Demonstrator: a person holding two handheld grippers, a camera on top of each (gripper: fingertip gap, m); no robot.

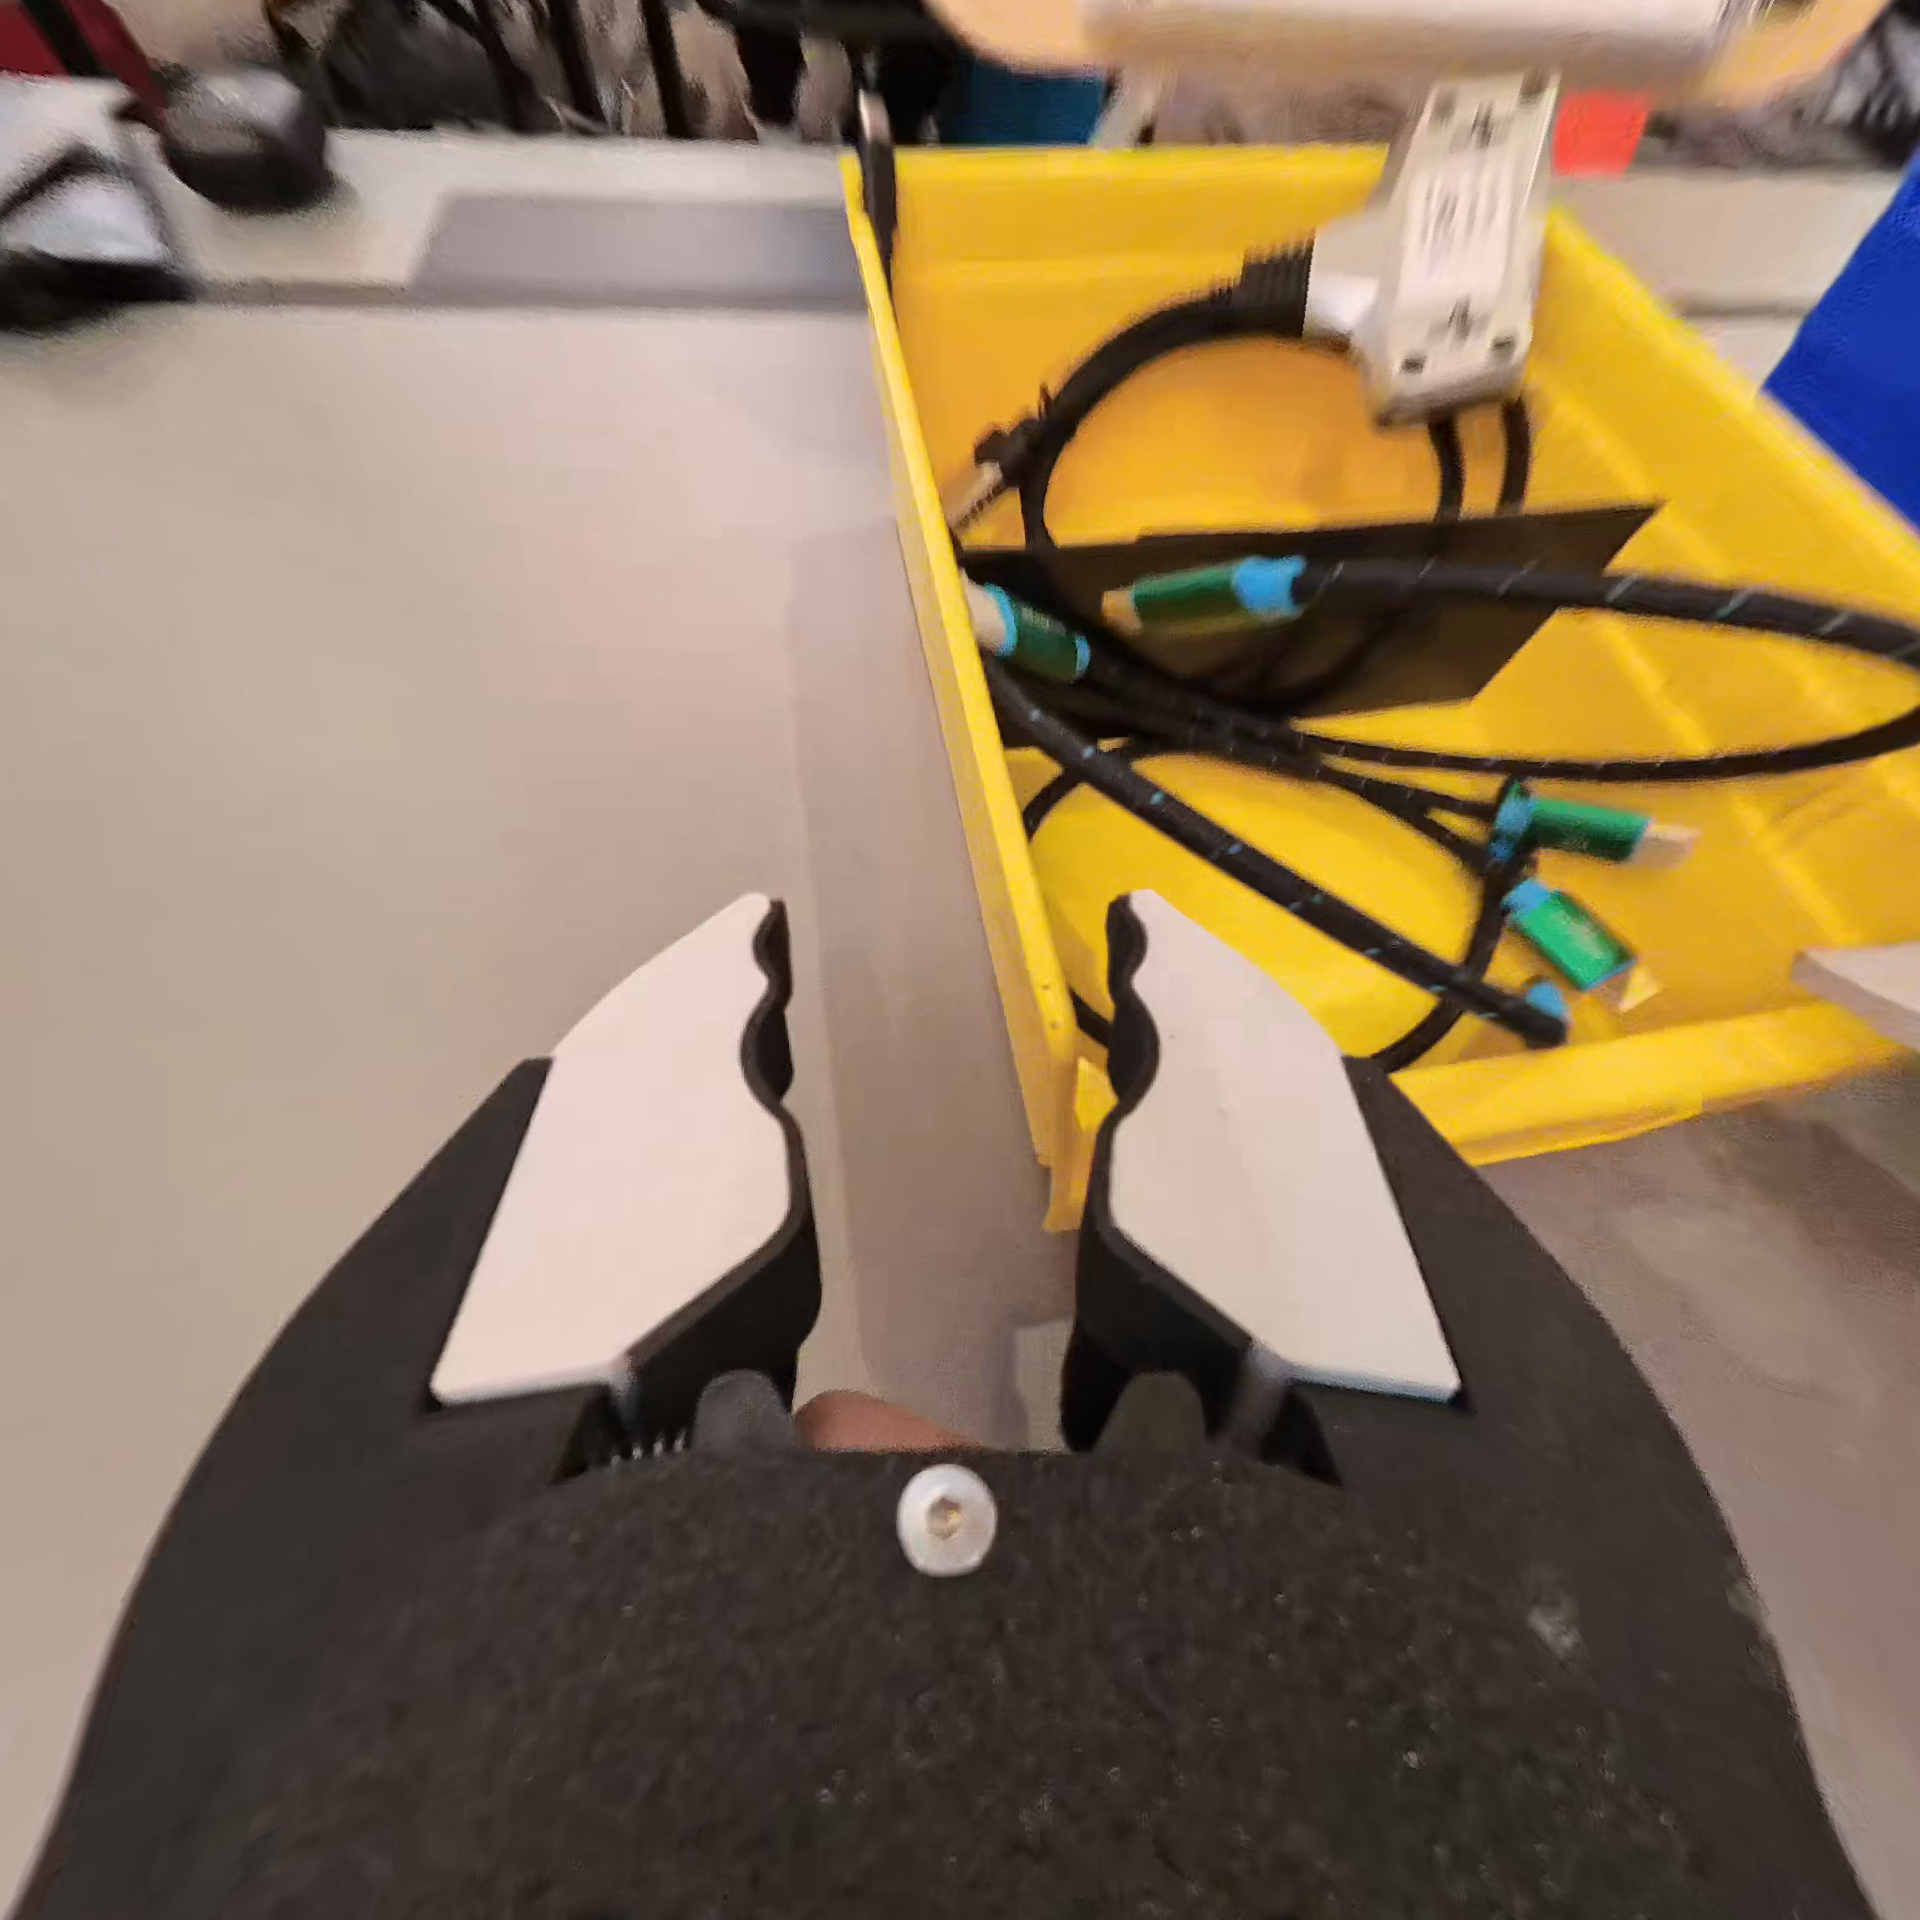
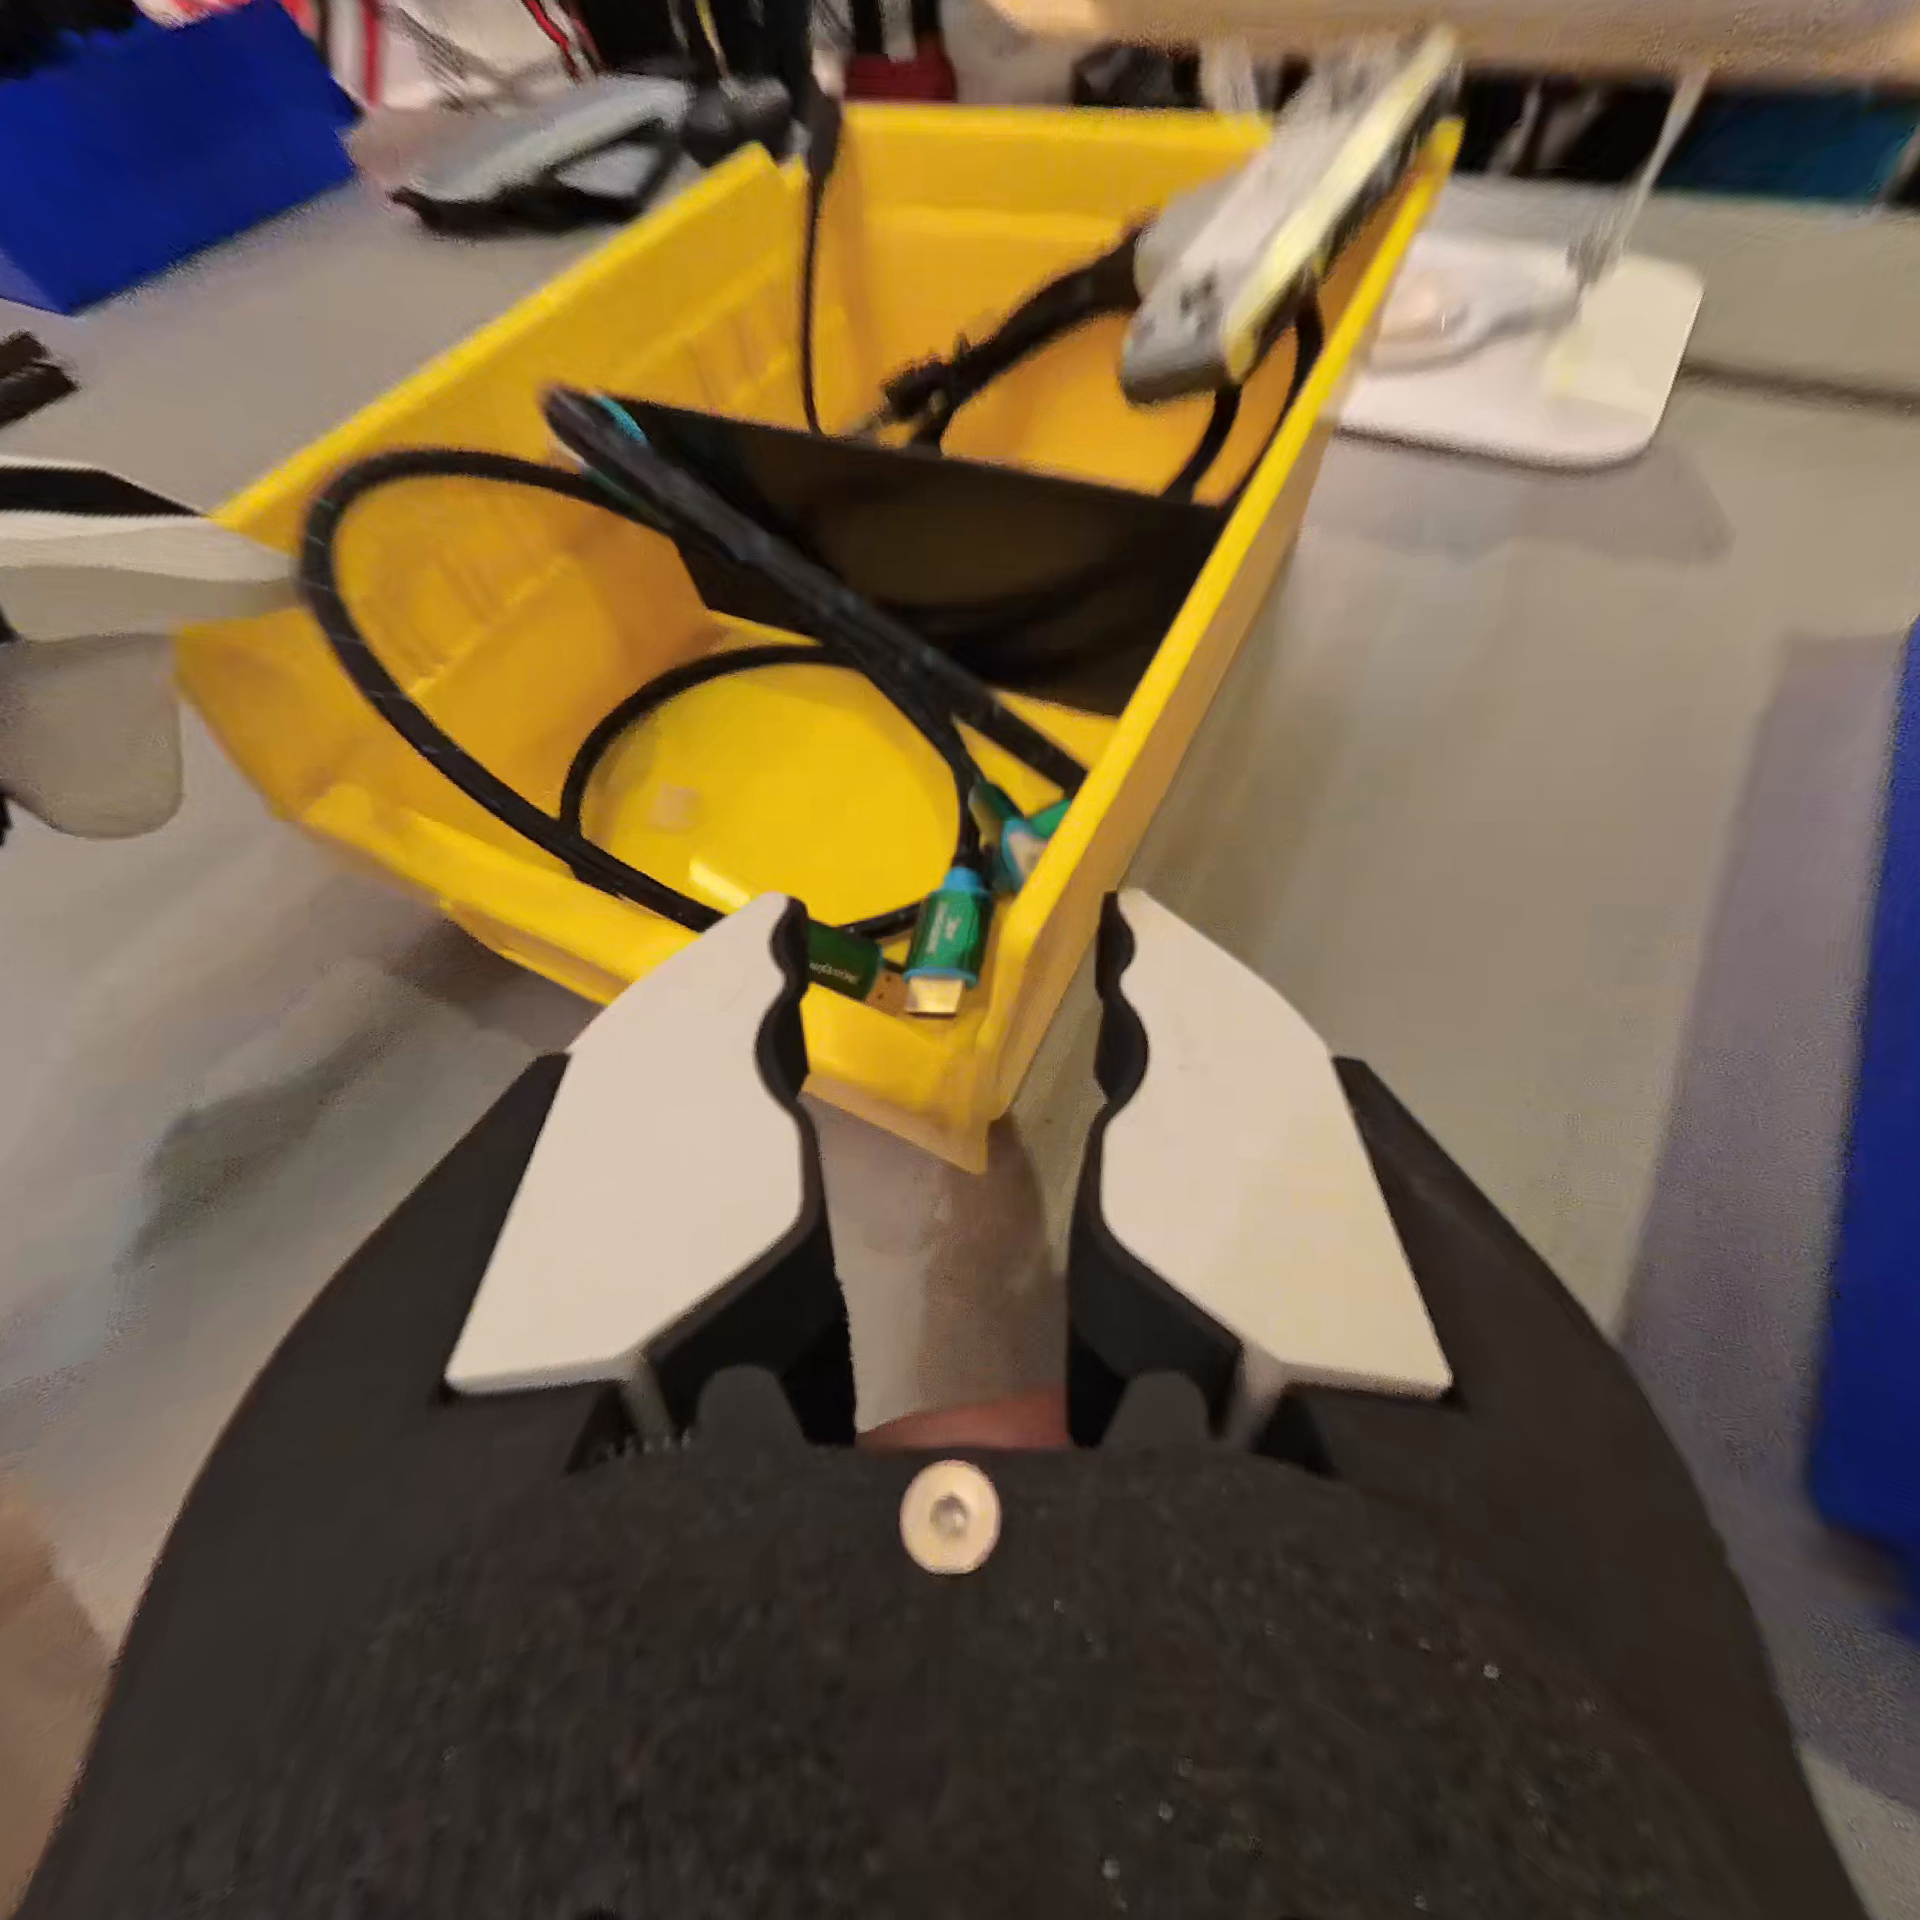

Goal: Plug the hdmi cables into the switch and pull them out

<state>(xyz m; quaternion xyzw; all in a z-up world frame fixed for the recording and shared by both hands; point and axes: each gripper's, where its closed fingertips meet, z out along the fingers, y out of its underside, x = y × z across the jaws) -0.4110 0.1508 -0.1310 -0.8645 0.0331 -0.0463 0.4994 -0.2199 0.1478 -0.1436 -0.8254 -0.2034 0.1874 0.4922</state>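
on the tabletop: a grey tabletop [image 1: 416,727] carries a yellow bin [image 1: 1143,229] with a black divider [image 1: 1455,582] across it.
left wrist view, left tool: the left tool [image 1: 948,920] has its fingers spread with nothing between them, low over the tabletop by the bin's near left corner.
left wrist view, cables: black braided hdmi cables [image 1: 1247,862] lie coiled in the bin; green plugs with blue collars [image 1: 1210,597] lie at the divider and toward the near right corner.
left wrist view, switch: a silver switch [image 1: 1455,260] is tilted over the far part of the bin, a black cable at its left end; blur hides what holds it up.
left wrist view, surroundings: a blue object [image 1: 1860,343] sits to the right, dark clutter along the far edge.
right wrist view, right tool: the right tool [image 2: 948,920] is likewise spread and empty, at the bin's near corner.
right wrist view, cables: green plugs [image 2: 945,935] lie just beyond the fingertips, inside the bin wall [image 2: 1039,987].
right wrist view, switch: the switch [image 2: 1226,281] appears blurred at the far right rim.
right wrist view, other tool: the left tool's pale finger [image 2: 135,566] shows at the left, beside the bin.
right wrist view, surroundings: a white stand base [image 2: 1507,343] sits beyond the bin.
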